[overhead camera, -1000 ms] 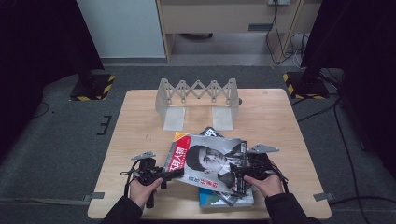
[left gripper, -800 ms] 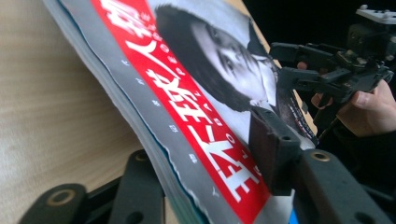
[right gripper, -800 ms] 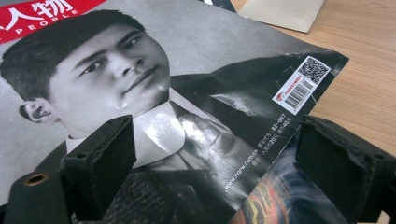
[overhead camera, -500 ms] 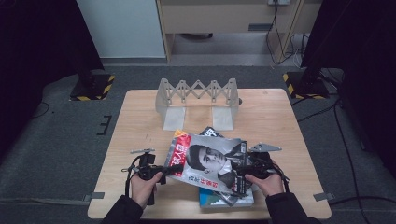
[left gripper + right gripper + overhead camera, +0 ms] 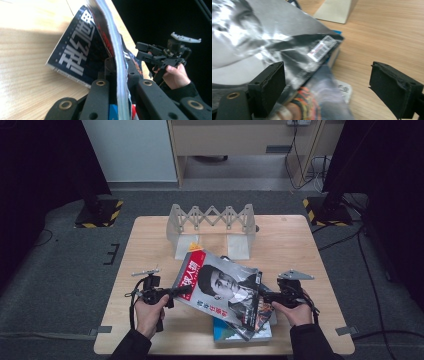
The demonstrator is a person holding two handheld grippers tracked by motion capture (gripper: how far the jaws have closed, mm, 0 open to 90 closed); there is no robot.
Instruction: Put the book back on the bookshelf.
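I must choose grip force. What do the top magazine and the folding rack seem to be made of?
Top magazine: apparently thin glossy paper; its cover shines and creases, and its edge bends in the left claw. Folding rack: probably pale matte plastic or painted metal; the surface looks smooth and dull.

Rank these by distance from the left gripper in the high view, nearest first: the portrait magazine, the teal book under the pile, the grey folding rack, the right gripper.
1. portrait magazine: clamped in the left gripper, at its left edge.
2. teal book: under the pile, near the table's front edge.
3. right gripper: across the magazine, at its right side.
4. grey folding rack: at the table's far side.
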